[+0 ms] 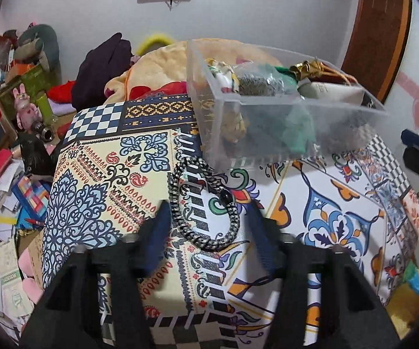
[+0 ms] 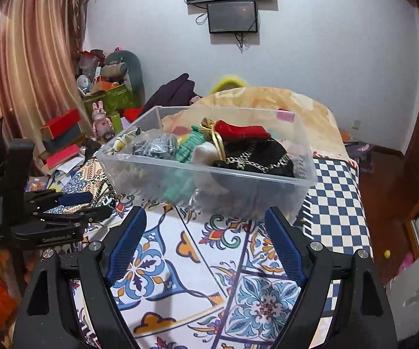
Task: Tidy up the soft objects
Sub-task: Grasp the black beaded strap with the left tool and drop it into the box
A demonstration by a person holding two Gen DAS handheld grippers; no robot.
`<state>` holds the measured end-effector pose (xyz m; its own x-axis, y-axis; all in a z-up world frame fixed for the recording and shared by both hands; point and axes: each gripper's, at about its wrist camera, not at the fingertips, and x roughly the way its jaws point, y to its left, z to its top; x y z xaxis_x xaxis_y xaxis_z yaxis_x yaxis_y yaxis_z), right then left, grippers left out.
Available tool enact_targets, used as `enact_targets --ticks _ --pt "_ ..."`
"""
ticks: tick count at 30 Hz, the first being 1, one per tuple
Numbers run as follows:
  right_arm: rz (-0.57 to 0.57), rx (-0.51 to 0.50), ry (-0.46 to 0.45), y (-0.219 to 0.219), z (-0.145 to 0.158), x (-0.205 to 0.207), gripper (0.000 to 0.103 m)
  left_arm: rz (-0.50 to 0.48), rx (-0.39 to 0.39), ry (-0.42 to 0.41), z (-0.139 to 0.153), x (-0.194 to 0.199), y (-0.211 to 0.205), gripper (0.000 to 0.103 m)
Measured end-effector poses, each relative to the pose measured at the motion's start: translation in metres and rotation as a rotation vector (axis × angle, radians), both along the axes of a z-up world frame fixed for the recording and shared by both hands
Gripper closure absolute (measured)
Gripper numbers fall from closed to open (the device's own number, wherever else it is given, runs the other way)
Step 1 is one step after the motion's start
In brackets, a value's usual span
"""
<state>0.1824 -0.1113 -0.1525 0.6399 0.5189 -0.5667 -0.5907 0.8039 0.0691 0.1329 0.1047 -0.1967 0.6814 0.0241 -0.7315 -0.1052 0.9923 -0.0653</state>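
Observation:
A grey-and-black braided cord loop (image 1: pixel 200 203) with a black bead lies on the patterned cloth. My left gripper (image 1: pixel 208 208) is open, its blue fingers on either side of the loop's near part, not closed on it. A clear plastic bin (image 1: pixel 285 133) just beyond holds several soft items: green cloth, grey mesh, a gold ribbon. In the right wrist view the bin (image 2: pixel 209 186) stands ahead, with a red piece (image 2: pixel 243 131) and a black chained item (image 2: pixel 256 157) on top. My right gripper (image 2: pixel 205 222) is open and empty, in front of the bin. The left gripper (image 2: pixel 78 203) shows at the left.
The patterned cloth (image 1: pixel 122 174) covers a raised surface that drops off at the left to a cluttered floor (image 1: pixel 3 203) of books and papers. A beige blanket (image 2: pixel 267 101) and dark clothes (image 1: pixel 102 69) lie behind the bin. Boxes and a pink rabbit toy (image 2: pixel 102 122) stand far left.

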Motion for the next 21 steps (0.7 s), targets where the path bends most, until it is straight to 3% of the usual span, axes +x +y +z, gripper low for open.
enact_targets --ticks 7,10,16,21 --pt "-0.022 0.046 0.017 -0.011 0.002 0.000 0.021 -0.029 0.034 -0.014 -0.003 -0.023 -0.012 0.090" --pt "-0.030 0.051 0.008 -0.014 0.003 -0.001 0.021 -0.039 0.043 -0.034 0.007 -0.036 -0.019 0.091" --pt "-0.038 0.076 -0.011 -0.022 0.011 -0.005 0.021 -0.069 0.047 -0.143 0.054 -0.051 -0.034 0.091" --pt "-0.051 0.102 -0.036 -0.031 0.021 -0.008 0.021 -0.112 0.048 -0.231 0.088 -0.030 -0.049 0.091"
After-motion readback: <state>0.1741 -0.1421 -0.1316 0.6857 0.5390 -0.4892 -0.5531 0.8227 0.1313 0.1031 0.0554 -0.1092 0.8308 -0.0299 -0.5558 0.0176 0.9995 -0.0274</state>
